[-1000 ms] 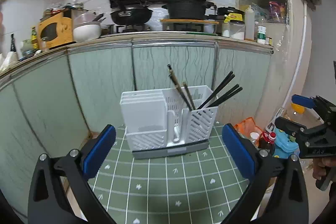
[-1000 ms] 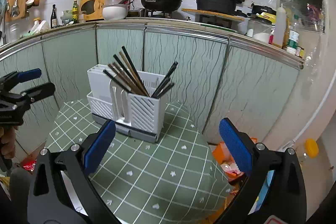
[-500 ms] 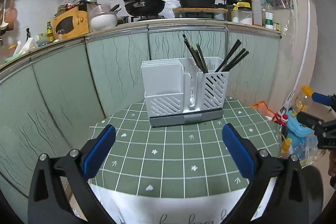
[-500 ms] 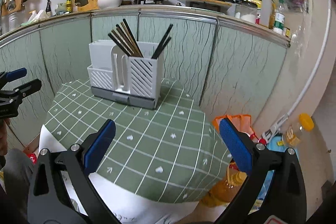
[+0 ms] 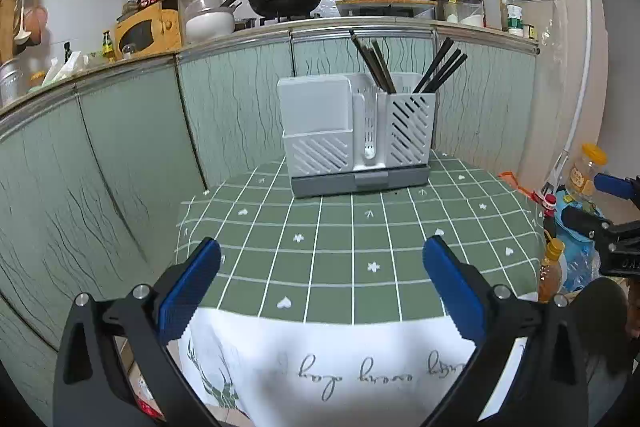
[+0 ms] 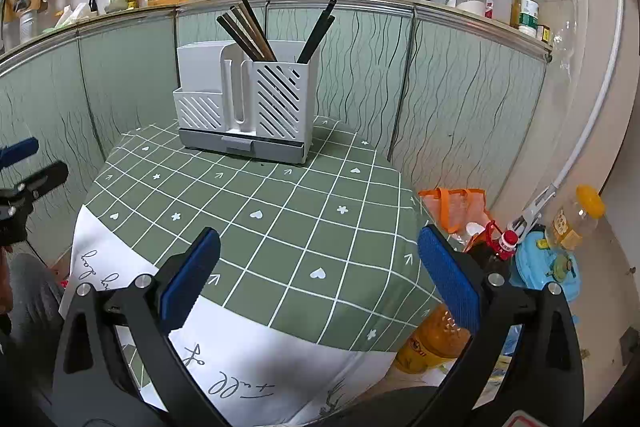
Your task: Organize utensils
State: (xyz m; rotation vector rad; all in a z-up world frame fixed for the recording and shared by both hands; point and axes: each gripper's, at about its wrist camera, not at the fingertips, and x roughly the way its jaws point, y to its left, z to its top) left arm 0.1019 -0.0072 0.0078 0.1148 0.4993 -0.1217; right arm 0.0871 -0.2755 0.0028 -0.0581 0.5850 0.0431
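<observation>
1. White slotted utensil holder [image 5: 356, 131] stands at the far edge of the green checked tablecloth [image 5: 340, 247]; dark chopsticks [image 5: 438, 67] lean upright in its right-hand compartments.
2. Your left gripper [image 5: 320, 279] and right gripper [image 6: 318, 267] both sit with jaws apart and empty, well short of the holder; it lies straight ahead of the left, ahead-left of the right; neither is clearly nearer.

Right gripper [image 6: 318, 269] wide apart, blue pads [image 6: 448, 279] empty, hovering over the near edge of the green grid tablecloth [image 6: 280, 219]. Straight ahead, well beyond the fingertips: white utensil holder [image 6: 246, 107] upright on the cloth. Brown chopsticks [image 6: 246, 29] lean left in its right-hand compartment, black chopsticks [image 6: 318, 31] lean right beside them. Left gripper [image 6: 26, 165] at the far left edge, fingers parted. Right of the tongs, on the floor: orange bag [image 6: 456, 207], bottles [image 6: 506, 241].
</observation>
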